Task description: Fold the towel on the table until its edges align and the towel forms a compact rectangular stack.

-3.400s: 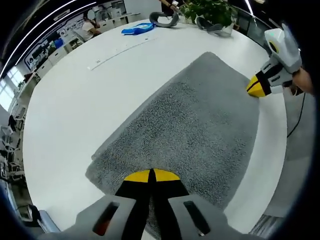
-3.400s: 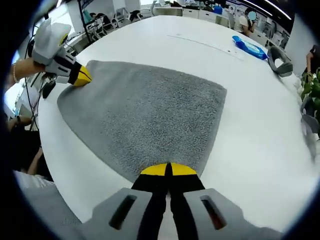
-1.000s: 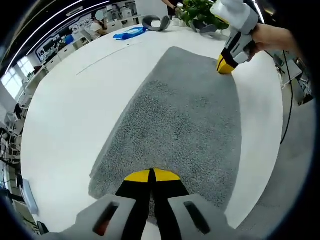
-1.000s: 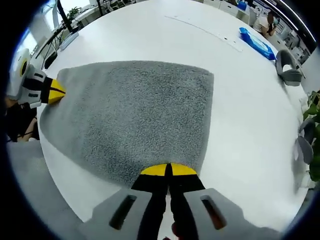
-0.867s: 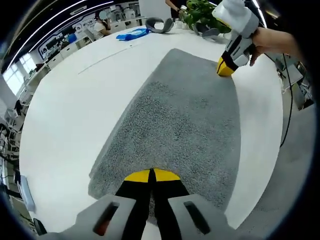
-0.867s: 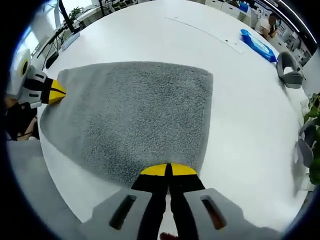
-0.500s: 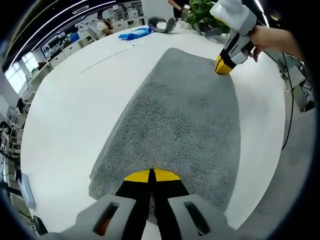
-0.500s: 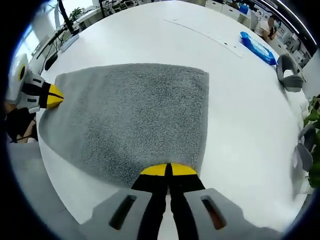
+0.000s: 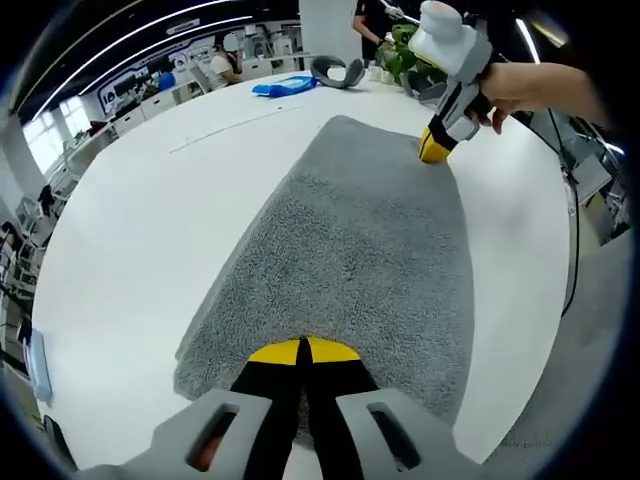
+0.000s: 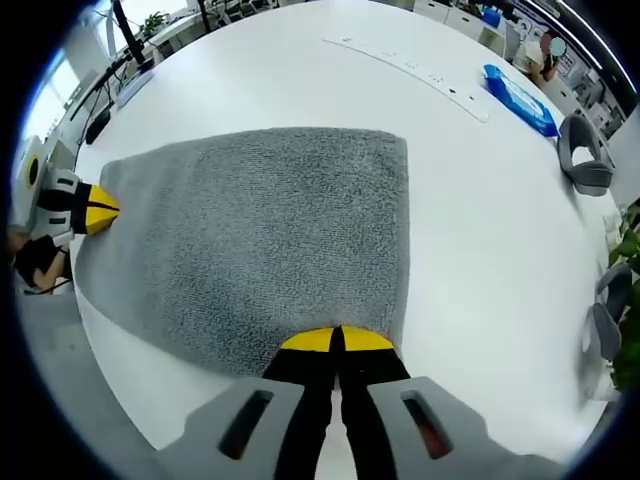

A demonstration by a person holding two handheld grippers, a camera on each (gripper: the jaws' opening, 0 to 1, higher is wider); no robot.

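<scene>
Towel (image 9: 360,250), grey terry rectangle, both tongs (image 9: 303,350) (image 10: 335,340) clamped on corners

1 towel (image 9: 370,260), 2 grippers (image 9: 303,352) (image 10: 336,342), 1 blue pack (image 10: 517,98), 1 plant (image 9: 408,50)

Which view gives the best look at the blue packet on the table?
The right gripper view: the blue packet lies unobstructed beyond the grey towel. In the left gripper view it is smaller and farther off.
</scene>
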